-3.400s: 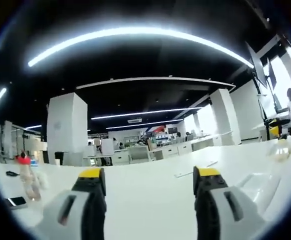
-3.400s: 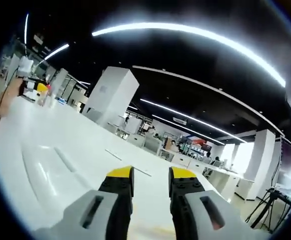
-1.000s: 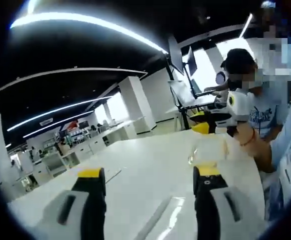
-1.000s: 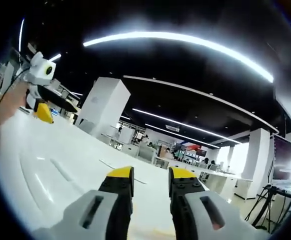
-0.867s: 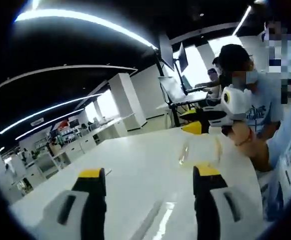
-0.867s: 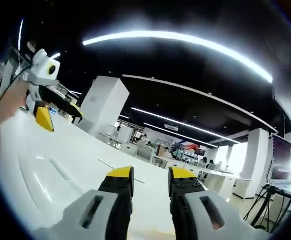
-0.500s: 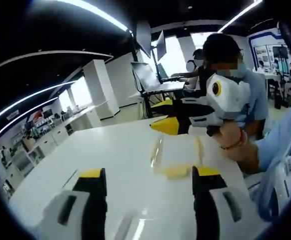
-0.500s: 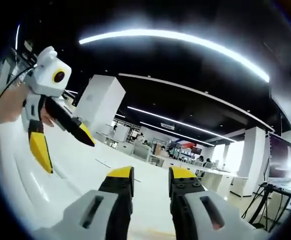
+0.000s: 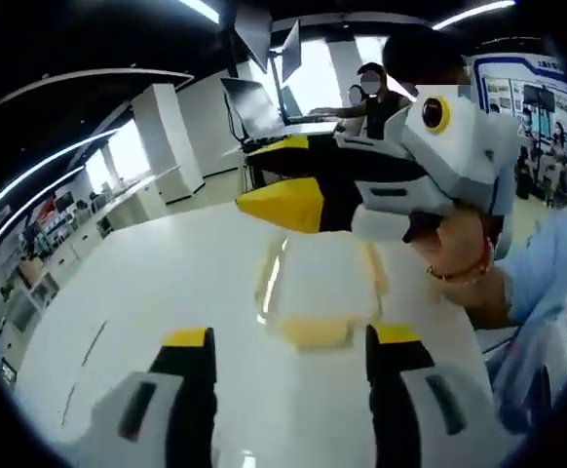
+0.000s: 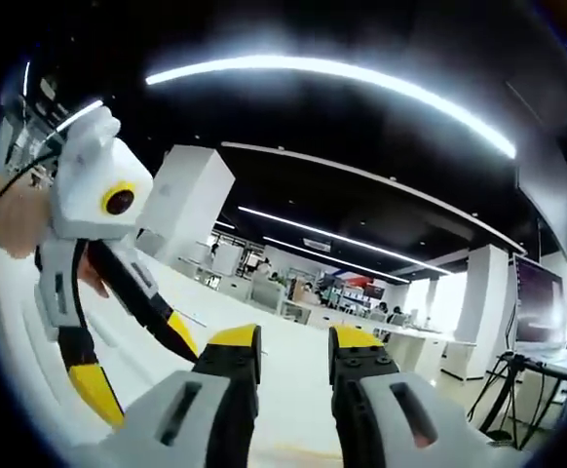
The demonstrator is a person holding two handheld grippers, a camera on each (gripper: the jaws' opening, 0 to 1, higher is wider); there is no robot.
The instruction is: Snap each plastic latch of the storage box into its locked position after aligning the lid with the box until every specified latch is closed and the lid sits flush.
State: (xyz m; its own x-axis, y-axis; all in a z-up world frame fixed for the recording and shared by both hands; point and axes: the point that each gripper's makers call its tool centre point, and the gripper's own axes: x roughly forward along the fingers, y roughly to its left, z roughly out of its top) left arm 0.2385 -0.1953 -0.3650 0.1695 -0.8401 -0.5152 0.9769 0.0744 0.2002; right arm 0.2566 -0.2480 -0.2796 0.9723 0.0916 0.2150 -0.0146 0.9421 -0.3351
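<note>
A clear storage box (image 9: 318, 283) with a pale yellow latch (image 9: 313, 331) on its near side lies on the white table (image 9: 137, 283), just beyond my left gripper (image 9: 290, 337). That gripper is open, and the box sits in line with its wide gap. My right gripper (image 9: 282, 200) reaches in from the right above the box's far side, held by a hand (image 9: 459, 263). In the right gripper view, my right gripper (image 10: 294, 343) has a narrow empty gap between its jaws. The left gripper (image 10: 132, 366) comes in there from the left, jaws spread.
A person's light blue sleeve (image 9: 547, 292) is at the right edge. Behind the table a seated person (image 9: 371, 93) works beside monitors on a stand (image 9: 259, 93). White pillars (image 10: 191, 210) and rows of desks stand far off.
My left gripper has swung toward the box, which now lies close between its jaws. The two grippers have drawn nearer to each other. Neither gripper's jaw gap has changed.
</note>
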